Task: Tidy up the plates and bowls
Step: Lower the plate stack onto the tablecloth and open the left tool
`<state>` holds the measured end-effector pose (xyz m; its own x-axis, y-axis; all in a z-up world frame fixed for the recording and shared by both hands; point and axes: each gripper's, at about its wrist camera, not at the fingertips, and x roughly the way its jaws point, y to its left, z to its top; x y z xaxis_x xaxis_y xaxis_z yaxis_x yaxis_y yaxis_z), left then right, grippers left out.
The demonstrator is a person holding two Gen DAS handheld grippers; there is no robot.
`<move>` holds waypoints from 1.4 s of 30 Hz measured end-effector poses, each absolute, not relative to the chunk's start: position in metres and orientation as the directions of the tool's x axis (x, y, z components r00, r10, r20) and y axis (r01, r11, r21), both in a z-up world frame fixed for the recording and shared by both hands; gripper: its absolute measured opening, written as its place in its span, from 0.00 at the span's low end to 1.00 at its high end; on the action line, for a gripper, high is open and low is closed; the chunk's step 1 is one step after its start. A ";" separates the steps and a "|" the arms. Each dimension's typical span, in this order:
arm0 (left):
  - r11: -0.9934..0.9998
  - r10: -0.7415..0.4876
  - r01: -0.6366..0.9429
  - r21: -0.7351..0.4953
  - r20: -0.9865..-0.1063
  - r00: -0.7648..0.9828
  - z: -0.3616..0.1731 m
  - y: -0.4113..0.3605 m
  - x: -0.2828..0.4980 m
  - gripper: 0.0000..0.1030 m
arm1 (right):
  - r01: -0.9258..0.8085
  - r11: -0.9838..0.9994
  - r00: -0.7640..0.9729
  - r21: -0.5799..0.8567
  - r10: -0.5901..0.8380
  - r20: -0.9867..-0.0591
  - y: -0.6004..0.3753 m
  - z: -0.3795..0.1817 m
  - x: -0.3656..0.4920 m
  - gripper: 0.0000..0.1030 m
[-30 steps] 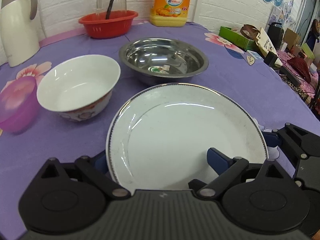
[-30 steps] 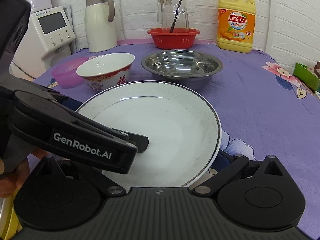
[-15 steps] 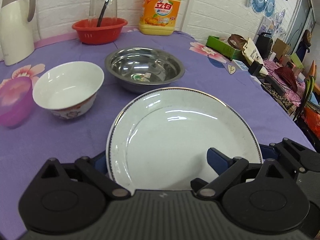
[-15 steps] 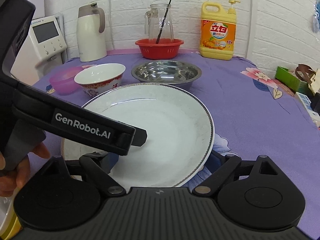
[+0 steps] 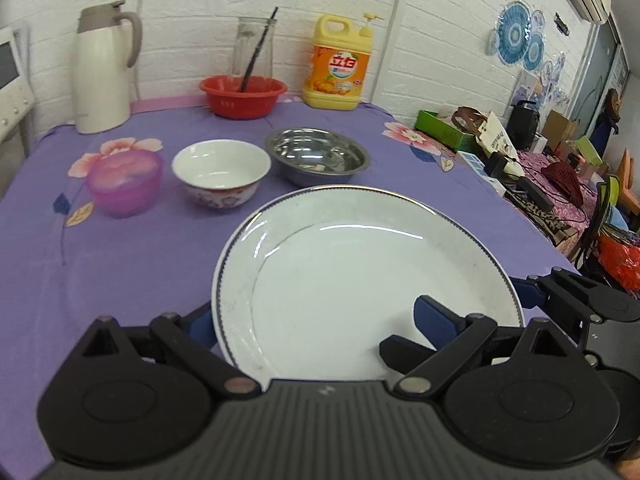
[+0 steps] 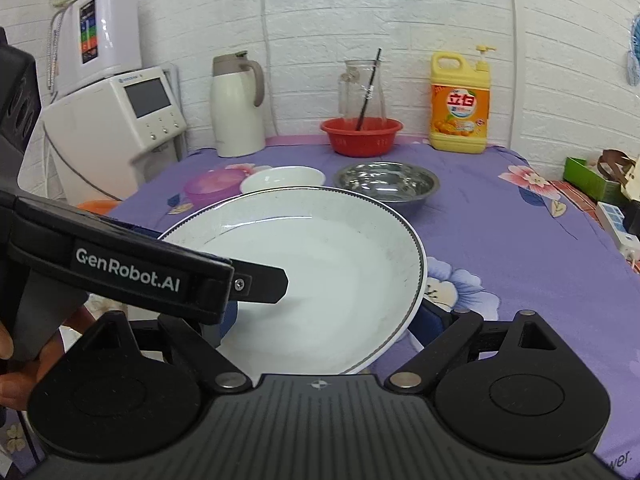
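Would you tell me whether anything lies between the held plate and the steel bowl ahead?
Nothing visible does. Only bare purple cloth shows between the plate and the steel bowl. The white bowl stands left of the steel one, off that line.

We're lifting the large white round plate with the dark beaded rim (image 5: 360, 272) up and back off the purple flowered desk (image 5: 120, 264); the white china bowl (image 5: 221, 172) and shiny steel bowl (image 5: 317, 156) now sit farther away.

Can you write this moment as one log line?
white plate: held above purple table | left gripper: shut on plate rim | right gripper: at rim, grip unclear
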<state>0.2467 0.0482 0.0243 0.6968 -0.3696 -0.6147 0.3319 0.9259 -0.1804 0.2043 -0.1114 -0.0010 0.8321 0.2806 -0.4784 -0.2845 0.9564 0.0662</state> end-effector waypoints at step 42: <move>0.968 -0.244 0.157 -0.194 -0.600 0.762 0.001 0.150 0.156 0.95 | -0.444 0.889 0.739 0.109 0.432 -0.517 -0.040 -0.031 0.163 1.00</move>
<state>0.1563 0.1496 0.0013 0.7616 -0.2439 -0.6004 0.1570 0.9683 -0.1942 0.1630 -0.0402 -0.0313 0.7387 0.4322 -0.5172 -0.4443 0.8893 0.1087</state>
